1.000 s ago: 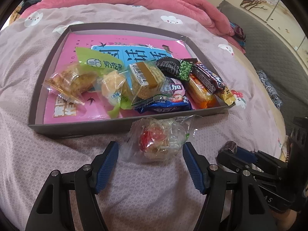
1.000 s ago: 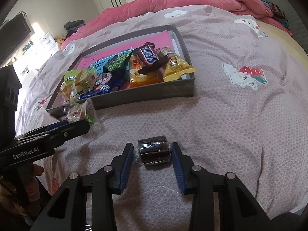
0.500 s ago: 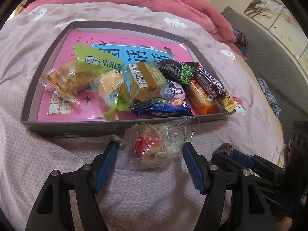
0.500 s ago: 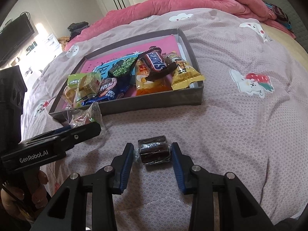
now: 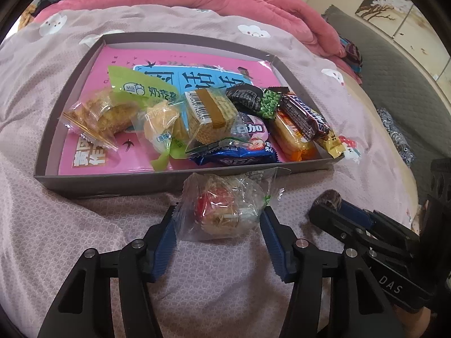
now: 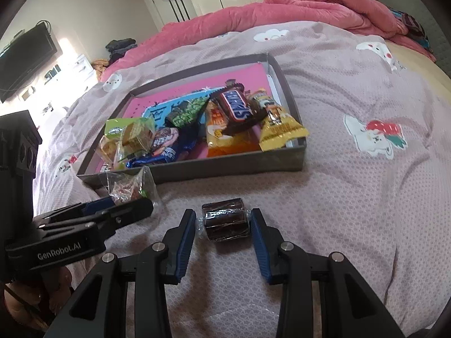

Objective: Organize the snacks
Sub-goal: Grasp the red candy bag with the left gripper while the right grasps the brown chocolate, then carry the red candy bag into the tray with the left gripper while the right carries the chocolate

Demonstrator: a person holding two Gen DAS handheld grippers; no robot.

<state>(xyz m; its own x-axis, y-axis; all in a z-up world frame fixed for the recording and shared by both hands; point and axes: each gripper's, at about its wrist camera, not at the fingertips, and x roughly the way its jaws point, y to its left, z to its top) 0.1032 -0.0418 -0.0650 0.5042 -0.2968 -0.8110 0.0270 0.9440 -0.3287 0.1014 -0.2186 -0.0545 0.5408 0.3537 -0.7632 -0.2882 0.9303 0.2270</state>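
Observation:
A clear-wrapped snack [image 5: 225, 214] with a red and beige filling lies on the mauve bedspread just in front of the grey box [image 5: 112, 181]. My left gripper [image 5: 219, 211] straddles it. Its jaws are closing and both blue pads touch the wrapper's sides. A dark brown wrapped candy [image 6: 225, 222] sits between the pads of my right gripper [image 6: 223, 214], which is shut on it just above the bedspread. In the right wrist view the left gripper [image 6: 126, 205] and its snack [image 6: 126, 190] are at the left, against the grey box [image 6: 225, 166], which holds several wrapped snacks.
The box lies on a pink and blue book [image 5: 180, 64]. A rumpled pink duvet [image 5: 253, 2] runs along the far side of the bed. A grey padded surface [image 5: 394, 70] is at the right, a wall television [image 6: 25, 56] at the far left. A person's hand [image 6: 33, 304] holds the left gripper.
The left jaws have drawn in onto the clear-wrapped snack. The right gripper has kept the dark candy and turned slightly, so the box sits farther right in its view.

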